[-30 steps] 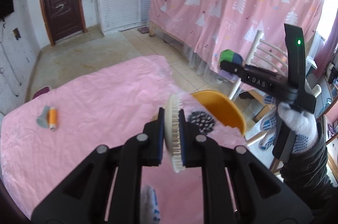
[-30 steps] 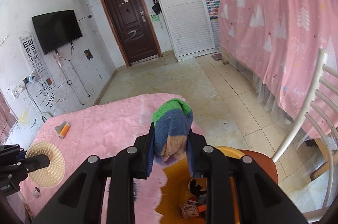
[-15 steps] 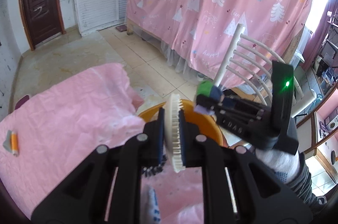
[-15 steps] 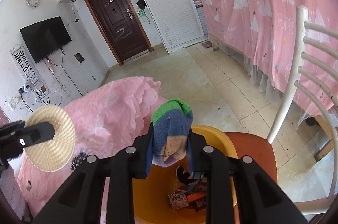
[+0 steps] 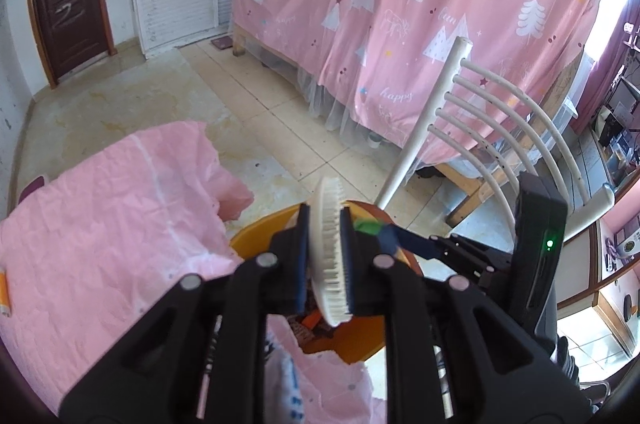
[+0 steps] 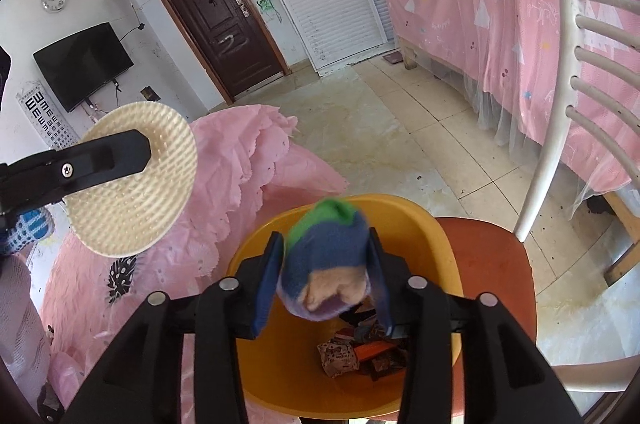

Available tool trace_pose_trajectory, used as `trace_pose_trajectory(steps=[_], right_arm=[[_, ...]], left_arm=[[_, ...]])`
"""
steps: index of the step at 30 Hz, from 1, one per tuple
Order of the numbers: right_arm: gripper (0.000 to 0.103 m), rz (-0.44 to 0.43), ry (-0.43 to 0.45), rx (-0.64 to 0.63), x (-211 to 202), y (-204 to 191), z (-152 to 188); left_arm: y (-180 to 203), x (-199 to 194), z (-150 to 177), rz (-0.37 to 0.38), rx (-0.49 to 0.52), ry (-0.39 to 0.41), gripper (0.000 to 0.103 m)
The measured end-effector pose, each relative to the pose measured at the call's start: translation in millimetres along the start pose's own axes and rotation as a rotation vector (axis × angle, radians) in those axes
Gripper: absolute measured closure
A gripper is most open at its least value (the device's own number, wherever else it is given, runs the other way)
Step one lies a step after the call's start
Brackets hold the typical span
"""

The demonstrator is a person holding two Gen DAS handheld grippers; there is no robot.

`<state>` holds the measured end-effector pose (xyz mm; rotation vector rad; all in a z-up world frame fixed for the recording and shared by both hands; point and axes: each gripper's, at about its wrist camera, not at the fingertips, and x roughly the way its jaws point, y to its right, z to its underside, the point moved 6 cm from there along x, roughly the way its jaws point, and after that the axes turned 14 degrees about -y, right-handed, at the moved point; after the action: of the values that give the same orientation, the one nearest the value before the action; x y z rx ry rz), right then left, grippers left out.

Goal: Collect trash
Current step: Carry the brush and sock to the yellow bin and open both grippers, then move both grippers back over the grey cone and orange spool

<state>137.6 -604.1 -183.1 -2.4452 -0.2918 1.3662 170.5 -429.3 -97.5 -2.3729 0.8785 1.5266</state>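
Opening over the round orange plastic bin [image 6: 420, 224], right gripper [image 6: 326, 266] jaws spread on both sides of the soft blue, green and tan felt ball [image 6: 328, 260], blurred and seemingly loose between the pads. Below those jaws, crumpled wrappers [image 6: 356, 354] on the bin floor. Opening too, left gripper [image 5: 325, 256], with the round cream bristled brush disc [image 5: 330, 252] upright on edge between its blue pads, just above the bin rim. Beside the bin, pink quilted tablecloth [image 5: 112, 224]; under it, red chair seat [image 6: 492, 264].
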Motion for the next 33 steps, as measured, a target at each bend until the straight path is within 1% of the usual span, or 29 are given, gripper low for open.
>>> trace_pose_trajectory(steps=[1, 2, 3, 9, 12, 15, 16, 17, 18, 19, 25, 31, 33], right_arm=[[0.063, 0.003, 0.002, 0.001, 0, 1, 0], [0.059, 0.006, 0.004, 0.003, -1, 1, 1], [0.055, 0.008, 0.005, 0.004, -1, 1, 1], [0.048, 0.018, 0.026, 0.022, -9, 2, -1], [0.045, 0.021, 0.036, 0.026, -15, 1, -2], [0.042, 0.026, 0.047, 0.019, -22, -5, -4], [0.042, 0.029, 0.051, 0.013, -24, -8, -5], [0.041, 0.031, 0.054, 0.009, -25, -11, -7], [0.040, 0.036, 0.058, 0.003, -27, -14, -9], [0.039, 0.038, 0.061, 0.000, -29, -16, -11], [0.037, 0.057, 0.089, -0.059, -43, -48, -26], [0.036, 0.059, 0.096, -0.128, -43, -91, -38], [0.036, 0.057, 0.091, -0.152, -39, -107, -41]], left_arm=[[0, 0, 1, 0.004, -0.003, 0.002, 0.068], [-1, 1, 0, 0.009, -0.008, 0.005, 0.054], [-2, 0, 1, 0.011, -0.012, 0.009, 0.052], [-6, -2, 6, 0.042, -0.041, 0.007, 0.050], [-8, -6, 9, 0.040, -0.044, 0.006, 0.049], [-14, -16, 12, 0.043, -0.052, 0.022, 0.049], [-17, -19, 12, 0.044, -0.056, 0.026, 0.048], [-20, -22, 13, 0.045, -0.063, 0.031, 0.044], [-24, -26, 14, 0.044, -0.070, 0.036, 0.042], [-29, -30, 16, 0.040, -0.078, 0.043, 0.042], [-59, -55, 25, 0.028, -0.125, 0.083, 0.042], [-92, -76, 35, 0.007, -0.179, 0.114, 0.042], [-109, -86, 40, -0.012, -0.203, 0.127, 0.042]])
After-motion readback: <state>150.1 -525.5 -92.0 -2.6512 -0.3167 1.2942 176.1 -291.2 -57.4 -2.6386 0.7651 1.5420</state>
